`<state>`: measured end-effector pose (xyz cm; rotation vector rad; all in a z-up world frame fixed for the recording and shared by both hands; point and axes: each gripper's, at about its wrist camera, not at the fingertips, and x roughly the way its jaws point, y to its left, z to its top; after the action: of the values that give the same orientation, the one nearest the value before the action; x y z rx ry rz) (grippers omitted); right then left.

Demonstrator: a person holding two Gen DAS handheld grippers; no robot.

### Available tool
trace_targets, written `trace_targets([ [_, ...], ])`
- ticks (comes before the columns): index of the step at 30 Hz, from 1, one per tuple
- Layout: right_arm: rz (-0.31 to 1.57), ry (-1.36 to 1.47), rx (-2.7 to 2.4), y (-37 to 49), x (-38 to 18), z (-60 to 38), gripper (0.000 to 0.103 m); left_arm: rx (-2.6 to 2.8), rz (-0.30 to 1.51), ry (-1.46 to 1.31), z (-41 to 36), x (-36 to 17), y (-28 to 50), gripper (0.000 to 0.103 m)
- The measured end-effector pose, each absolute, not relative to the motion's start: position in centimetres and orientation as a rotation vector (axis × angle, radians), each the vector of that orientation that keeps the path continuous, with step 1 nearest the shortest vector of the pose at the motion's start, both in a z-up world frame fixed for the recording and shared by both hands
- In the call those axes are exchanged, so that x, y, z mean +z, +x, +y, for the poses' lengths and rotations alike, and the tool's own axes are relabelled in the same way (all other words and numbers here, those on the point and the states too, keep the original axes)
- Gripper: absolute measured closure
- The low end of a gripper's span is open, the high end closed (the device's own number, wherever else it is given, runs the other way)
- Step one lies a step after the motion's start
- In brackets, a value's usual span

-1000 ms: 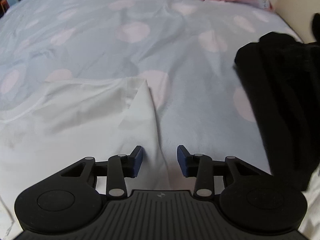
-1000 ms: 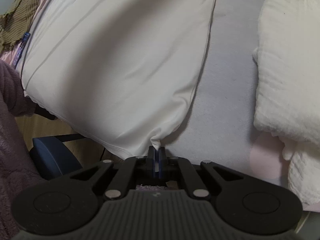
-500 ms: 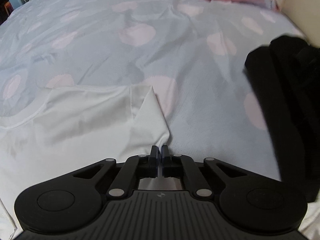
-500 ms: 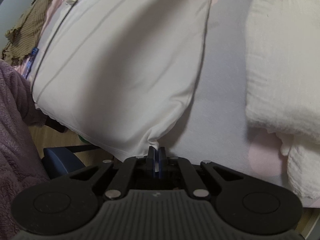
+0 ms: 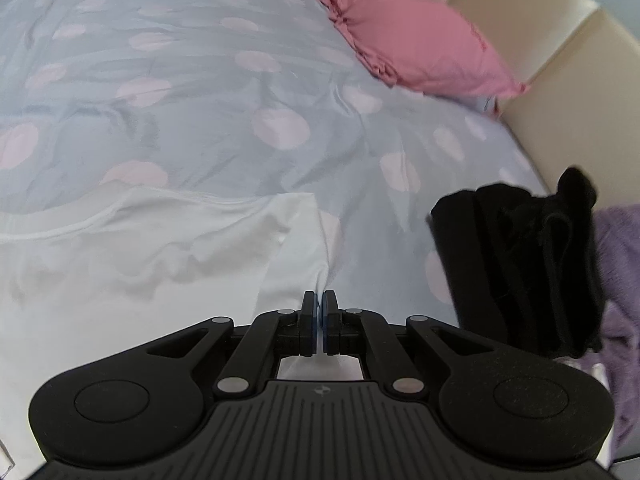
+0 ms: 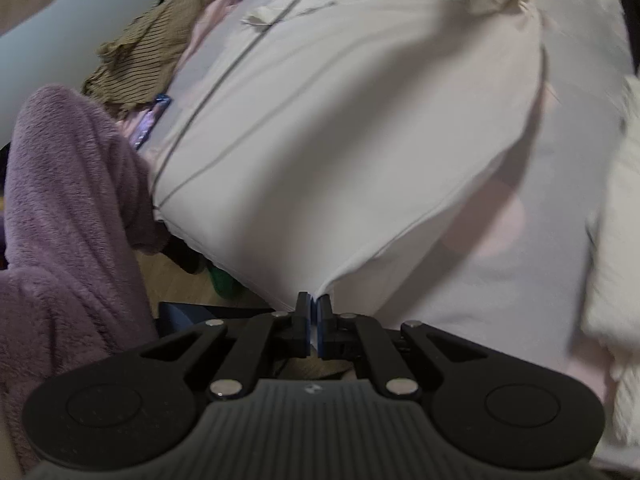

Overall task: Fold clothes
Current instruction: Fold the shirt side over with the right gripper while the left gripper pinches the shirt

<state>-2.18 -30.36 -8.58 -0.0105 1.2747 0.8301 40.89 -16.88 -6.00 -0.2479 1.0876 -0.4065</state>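
Observation:
A white garment (image 5: 140, 256) lies spread on the dotted pale-blue bedspread (image 5: 240, 100). My left gripper (image 5: 319, 312) is shut on a corner of the white garment, which rises in a peak to the jaws. In the right wrist view the same white garment (image 6: 340, 132) stretches wide ahead. My right gripper (image 6: 313, 312) is shut on another corner of it, with the cloth pulled into a point at the jaws and lifted off the bed.
A folded black garment (image 5: 520, 264) lies at the right. A pink pillow (image 5: 416, 44) sits by the cream headboard (image 5: 560, 56). A cream textured cloth (image 6: 616, 240) lies right. An olive striped garment (image 6: 168, 36) lies far left. A purple fleece sleeve (image 6: 60, 208) is at the left.
My left gripper closed on the white garment's corner and lifted it. My right gripper stayed shut and raised its corner, and the view swung toward the olive garment.

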Motion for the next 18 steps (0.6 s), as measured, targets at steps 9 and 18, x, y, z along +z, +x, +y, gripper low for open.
trace_targets([
  [9, 1.292, -0.073, 0.991, -1.5, -7.4, -25.9, 0.099, -0.431, 1.031, -0.394, -8.5, -7.8, 39.9, 0.103],
  [18, 1.315, -0.150, 1.091, -0.4, -7.4, -22.2, 0.099, -0.354, 1.043, -0.498, -2.7, -11.9, 40.3, 0.103],
])
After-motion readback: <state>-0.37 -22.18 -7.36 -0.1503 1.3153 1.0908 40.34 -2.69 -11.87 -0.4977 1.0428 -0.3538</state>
